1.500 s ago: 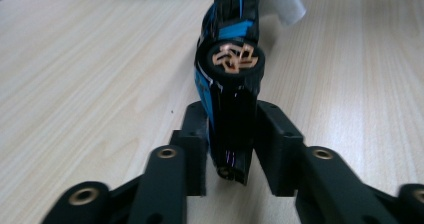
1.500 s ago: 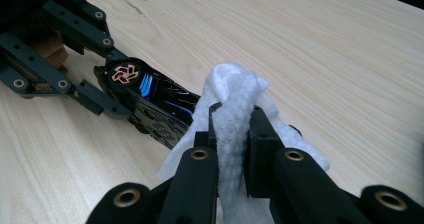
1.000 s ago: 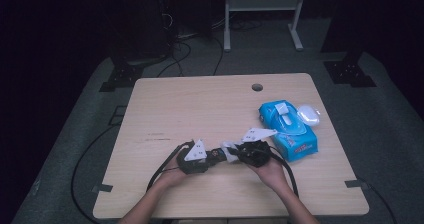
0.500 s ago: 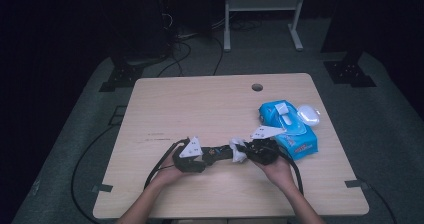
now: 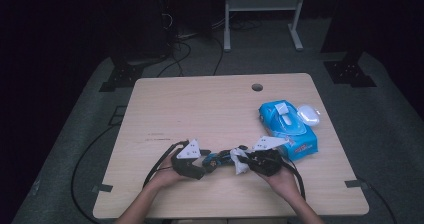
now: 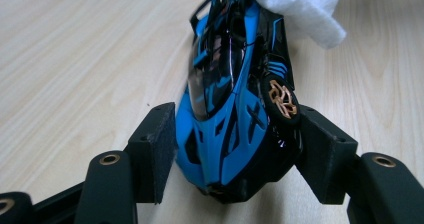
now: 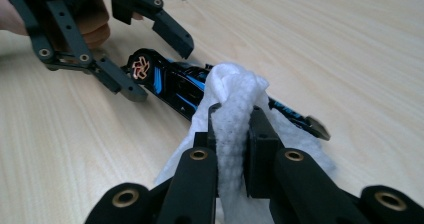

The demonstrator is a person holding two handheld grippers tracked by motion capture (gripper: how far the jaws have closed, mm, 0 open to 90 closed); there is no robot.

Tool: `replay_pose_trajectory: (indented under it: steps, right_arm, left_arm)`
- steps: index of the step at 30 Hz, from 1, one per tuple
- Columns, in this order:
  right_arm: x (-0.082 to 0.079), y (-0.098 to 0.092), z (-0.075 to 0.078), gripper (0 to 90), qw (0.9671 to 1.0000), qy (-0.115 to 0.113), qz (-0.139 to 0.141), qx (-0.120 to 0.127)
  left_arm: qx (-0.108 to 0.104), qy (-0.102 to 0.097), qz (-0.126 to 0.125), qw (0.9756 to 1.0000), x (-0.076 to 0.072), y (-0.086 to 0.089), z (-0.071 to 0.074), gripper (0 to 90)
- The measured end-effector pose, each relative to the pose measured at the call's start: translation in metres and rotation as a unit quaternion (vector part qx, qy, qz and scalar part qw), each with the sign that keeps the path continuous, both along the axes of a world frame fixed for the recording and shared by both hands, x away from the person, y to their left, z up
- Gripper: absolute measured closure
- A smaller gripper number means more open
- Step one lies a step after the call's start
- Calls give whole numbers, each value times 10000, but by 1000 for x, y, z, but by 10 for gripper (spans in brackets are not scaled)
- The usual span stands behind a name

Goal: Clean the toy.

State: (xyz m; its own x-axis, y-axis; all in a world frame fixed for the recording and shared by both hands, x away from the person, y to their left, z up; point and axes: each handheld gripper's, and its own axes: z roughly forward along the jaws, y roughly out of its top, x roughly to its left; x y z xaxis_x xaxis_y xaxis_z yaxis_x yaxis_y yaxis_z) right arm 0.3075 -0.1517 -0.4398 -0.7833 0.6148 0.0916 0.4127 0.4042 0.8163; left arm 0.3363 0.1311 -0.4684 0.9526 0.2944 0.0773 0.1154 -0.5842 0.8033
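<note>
A blue and black toy car (image 6: 230, 99) lies on the wooden table (image 5: 200, 114), near the front edge. My left gripper (image 6: 232, 139) straddles one end of it. Its jaws have just been opening, and the pads now stand beside the car's flanks without pressing. My right gripper (image 7: 239, 129) is shut on a bunched white wipe (image 7: 235, 91), which rests on the car's (image 7: 175, 79) other end. In the high view the left gripper (image 5: 207, 163) and right gripper (image 5: 245, 161) face each other across the car (image 5: 220, 159).
A blue pack of wipes (image 5: 290, 129) lies at the table's right, with a white oval lid-like piece (image 5: 308, 114) beside it. A cable hole (image 5: 257, 87) sits near the far edge. Gripper cables trail off the front edge.
My left gripper's jaws have opened off the toy car. The right gripper has shifted slightly to the right with the wipe still pinched.
</note>
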Motion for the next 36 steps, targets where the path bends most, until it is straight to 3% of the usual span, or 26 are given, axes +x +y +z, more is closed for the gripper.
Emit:
replay_pose_trajectory:
  steps: [6,11,18,21,30,36]
  right_arm:
    - [-3,-2,-5,833,9999,95,48,25]
    - [-4,-3,-11,832,9998,185,64,-81]
    - [1,-2,-21,832,9992,308,58,-264]
    - [2,-5,-22,832,9992,341,13,-211]
    - [-2,-29,-5,830,9995,266,-127,77]
    - [-10,-63,-2,824,9992,280,-276,120]
  left_arm:
    - [109,0,-14,9999,-1,-2,-2,304]
    - [292,-2,17,9996,-1,-5,-6,233]
    - [515,39,6,9987,1,-8,-7,199]
    - [432,23,43,9991,1,-6,-5,199]
    - [231,28,65,9997,1,-3,3,182]
    - [174,6,150,9997,1,1,8,173]
